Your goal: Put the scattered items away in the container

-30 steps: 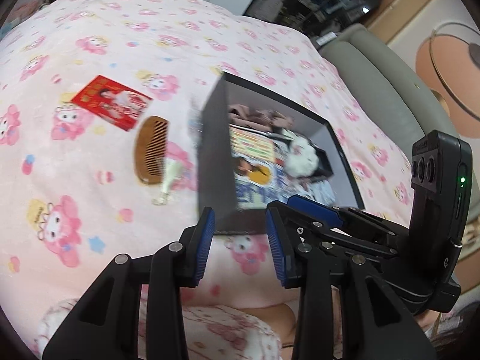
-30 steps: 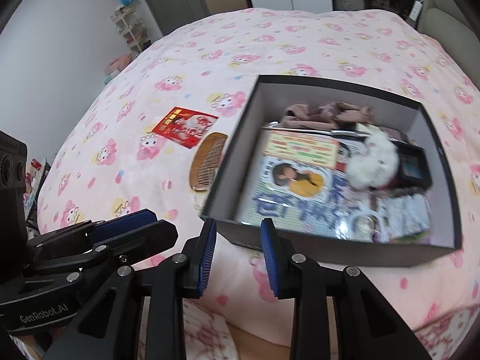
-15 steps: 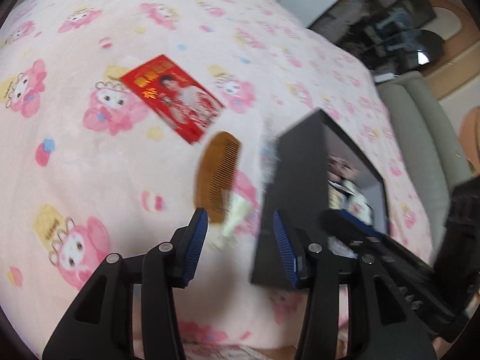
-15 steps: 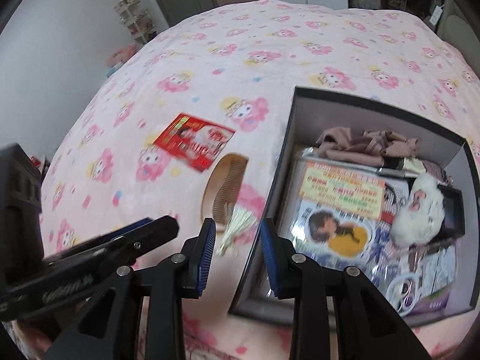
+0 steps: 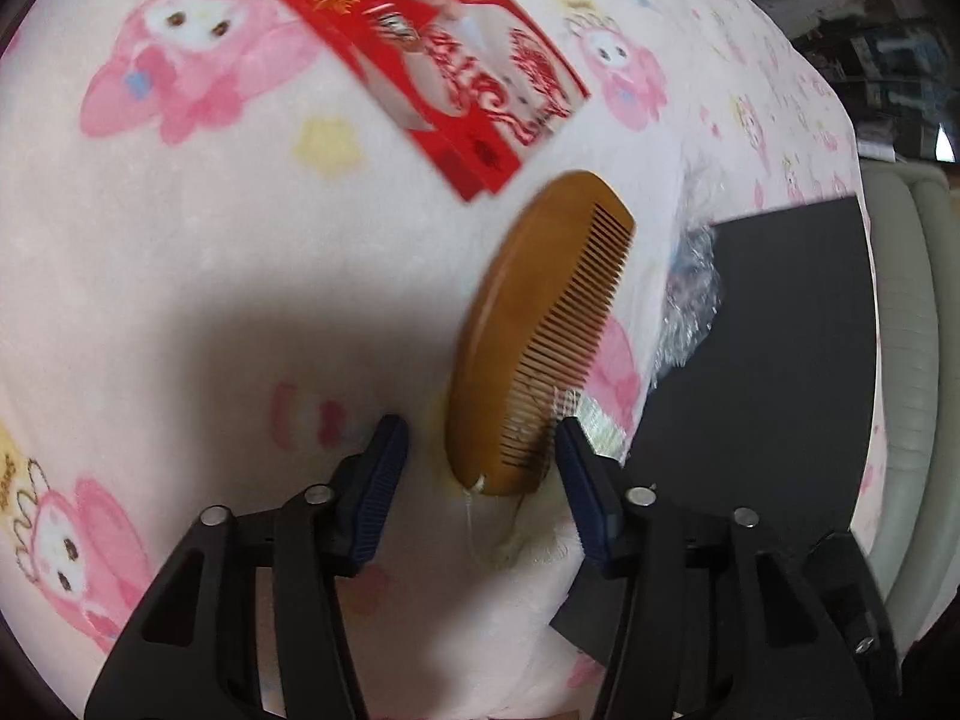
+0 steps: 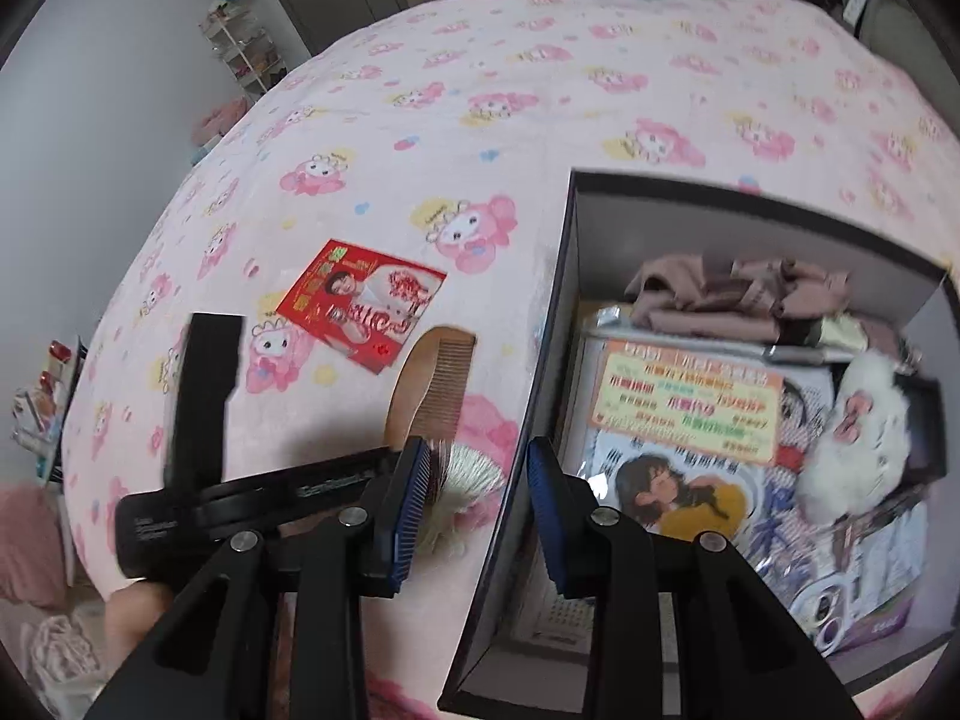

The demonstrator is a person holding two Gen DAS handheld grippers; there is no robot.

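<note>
A brown wooden comb (image 5: pixel 540 330) with a pale tassel (image 5: pixel 534 546) lies on the pink blanket, left of the black box (image 5: pixel 780 360). My left gripper (image 5: pixel 480 444) points down at it. Its jaws are closing with the comb's near end between them: the right pad touches the teeth, the left pad stands clear. A red packet (image 5: pixel 420 72) lies beyond the comb. My right gripper (image 6: pixel 480 456) hovers over the box's left wall (image 6: pixel 558 312), its jaws opening with nothing held. The comb (image 6: pixel 432 384) and red packet (image 6: pixel 363 303) show there too.
The box holds a printed booklet (image 6: pixel 684 408), a white fluffy item (image 6: pixel 852 438) and brown cloth (image 6: pixel 738 294). Something silvery and crinkled (image 5: pixel 690 300) sits at the box's corner. A grey sofa (image 5: pixel 912 300) stands beyond the box, shelves (image 6: pixel 246 42) by the far wall.
My left gripper has dropped and swung left from the box to the comb, whose near end now lies between its jaws. My right gripper has shifted left to the box's left wall.
</note>
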